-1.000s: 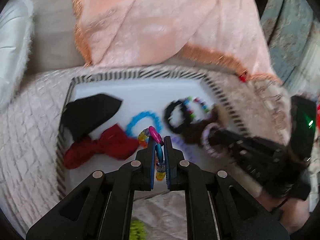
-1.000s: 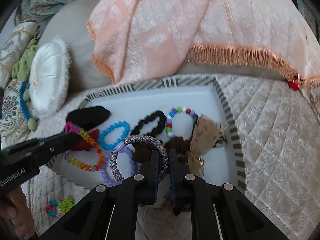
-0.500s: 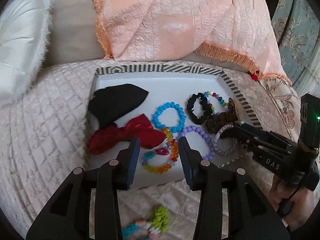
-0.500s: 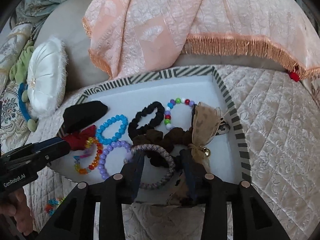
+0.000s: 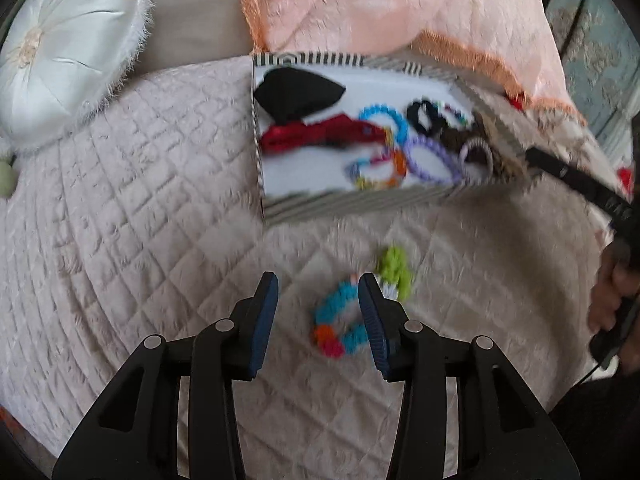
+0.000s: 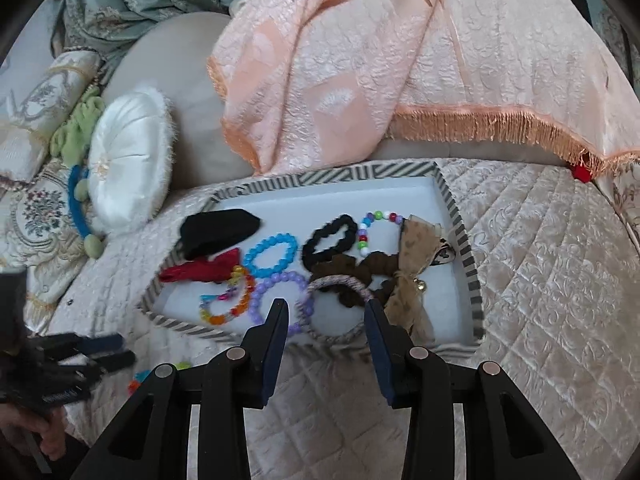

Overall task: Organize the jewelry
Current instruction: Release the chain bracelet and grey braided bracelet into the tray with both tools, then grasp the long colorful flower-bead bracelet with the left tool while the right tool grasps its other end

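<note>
A striped-rim tray (image 6: 464, 248) on the quilted bed holds several bracelets, scrunchies and bows. Among them a rainbow bead bracelet (image 6: 236, 300) lies near the tray's front left, and a braided ring hair tie (image 6: 336, 279) lies at its front edge. My right gripper (image 6: 325, 312) hangs open just above and in front of that ring, not touching it. My left gripper (image 5: 319, 292) is open over the quilt in front of the tray (image 5: 340, 196). A blue, red and green bracelet (image 5: 340, 320) lies on the quilt beneath it, by its right finger. That view is motion-blurred.
A peach fringed blanket (image 6: 360, 80) is draped behind the tray. A round white cushion (image 6: 128, 152) sits at the left with patterned pillows beyond. The left gripper (image 6: 100, 354) and a hand show at the right wrist view's lower left. The right gripper (image 5: 580, 184) crosses the left view's right edge.
Both grippers went from shut to open, leaving the rainbow bracelet and the braided ring in the tray. The left gripper pulled back over the quilt; the right backed off slightly.
</note>
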